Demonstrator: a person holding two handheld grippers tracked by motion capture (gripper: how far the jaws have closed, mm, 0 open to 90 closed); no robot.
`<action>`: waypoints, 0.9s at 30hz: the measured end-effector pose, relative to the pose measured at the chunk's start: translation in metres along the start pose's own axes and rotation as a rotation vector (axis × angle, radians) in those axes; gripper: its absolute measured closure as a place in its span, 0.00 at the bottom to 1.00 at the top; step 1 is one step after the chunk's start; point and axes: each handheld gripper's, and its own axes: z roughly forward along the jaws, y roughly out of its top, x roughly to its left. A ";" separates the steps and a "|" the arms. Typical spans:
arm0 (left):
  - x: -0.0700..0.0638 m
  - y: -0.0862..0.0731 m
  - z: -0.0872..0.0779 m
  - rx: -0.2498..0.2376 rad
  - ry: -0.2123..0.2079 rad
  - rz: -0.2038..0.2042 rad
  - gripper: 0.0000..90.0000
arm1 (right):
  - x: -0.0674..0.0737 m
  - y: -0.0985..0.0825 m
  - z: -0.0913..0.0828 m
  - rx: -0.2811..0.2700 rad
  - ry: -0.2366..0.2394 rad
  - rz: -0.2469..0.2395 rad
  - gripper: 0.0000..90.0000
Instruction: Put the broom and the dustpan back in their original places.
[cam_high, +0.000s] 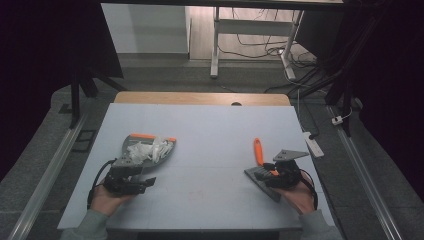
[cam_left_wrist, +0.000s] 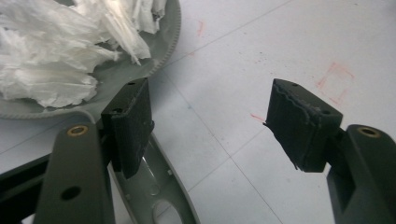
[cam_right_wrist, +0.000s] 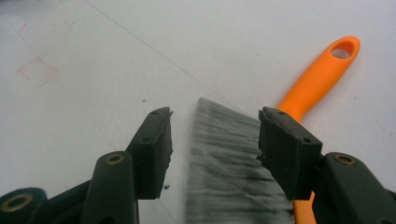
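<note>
A grey dustpan (cam_high: 134, 143) with an orange edge lies at the left of the table, with crumpled white paper (cam_high: 149, 149) heaped in it. My left gripper (cam_high: 131, 175) stands open just in front of it. In the left gripper view the paper (cam_left_wrist: 51, 56) fills the pan (cam_left_wrist: 161, 51), and the pan's grey handle (cam_left_wrist: 156, 186) lies beside the left pad (cam_left_wrist: 130, 126) of my left gripper (cam_left_wrist: 212, 93). At the right lies a brush with an orange handle (cam_high: 257, 149). My right gripper (cam_high: 267, 172) is open over its grey bristles (cam_right_wrist: 224, 158), which lie between the pads. The orange handle (cam_right_wrist: 322, 74) runs away from it.
The white tabletop (cam_high: 210, 135) has faint red marks (cam_left_wrist: 334, 79) on it. A wooden strip (cam_high: 200, 98) edges the far side. Beyond stand desk legs and cables on the floor, and a white power strip (cam_high: 312, 142) lies off the right edge.
</note>
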 end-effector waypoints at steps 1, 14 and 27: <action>0.000 -0.002 0.000 -0.003 -0.003 0.000 0.36 | 0.001 -0.002 -0.002 -0.004 -0.001 -0.001 0.50; 0.000 -0.030 -0.013 -0.031 0.000 -0.011 0.36 | 0.002 -0.032 -0.024 -0.040 -0.040 -0.009 0.51; -0.004 -0.028 -0.011 -0.034 0.005 -0.002 0.36 | -0.002 -0.036 -0.027 -0.043 -0.038 -0.025 0.52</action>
